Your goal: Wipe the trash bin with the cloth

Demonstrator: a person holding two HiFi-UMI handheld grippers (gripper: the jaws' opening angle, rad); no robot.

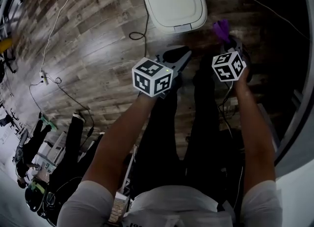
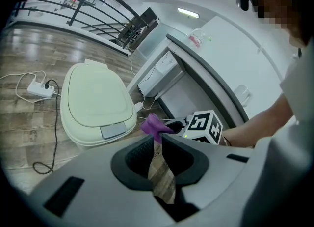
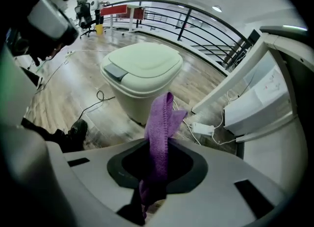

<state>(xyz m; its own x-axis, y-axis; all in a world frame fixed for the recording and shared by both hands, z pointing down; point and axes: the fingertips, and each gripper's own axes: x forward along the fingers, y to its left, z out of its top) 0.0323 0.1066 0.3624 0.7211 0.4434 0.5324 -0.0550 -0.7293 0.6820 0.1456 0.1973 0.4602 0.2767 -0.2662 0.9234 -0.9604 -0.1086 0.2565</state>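
Wooden floor (image 1: pixel 98 49) fills the head view. The trash bin (image 1: pixel 174 0), cream-coloured with its lid down, stands on it ahead of the person's feet. A black cable (image 1: pixel 140 29) curls on the boards just beside its near edge.

Arms: both are stretched forward and down from white short sleeves, forearms bare. The left forearm (image 1: pixel 117 137) angles inward toward the middle of the view. The right forearm (image 1: pixel 252 123) runs straighter up the right side. Marker cubes sit at roughly the same level, well short of the bin.

Left gripper (image 2: pixel 157 145): aimed toward the near right edge of the bin. Jaws are drawn nearly together, with a thin slit of floor showing between them. Nothing is in the slit; it is empty.

Right gripper (image 3: pixel 159 145): clenched on the purple cloth (image 3: pixel 162 118). It sits to the right of the left gripper and level with it, and its cube is visible in the left gripper view.

Cloth: pinched between the right jaws. A folded end stands out past the fingertips and a shorter tail hangs behind them. In the head view the free end (image 1: pixel 222 28) points toward the bin's right side, near it but apart, with bare floor between. The cloth touches neither the bin nor the lid.
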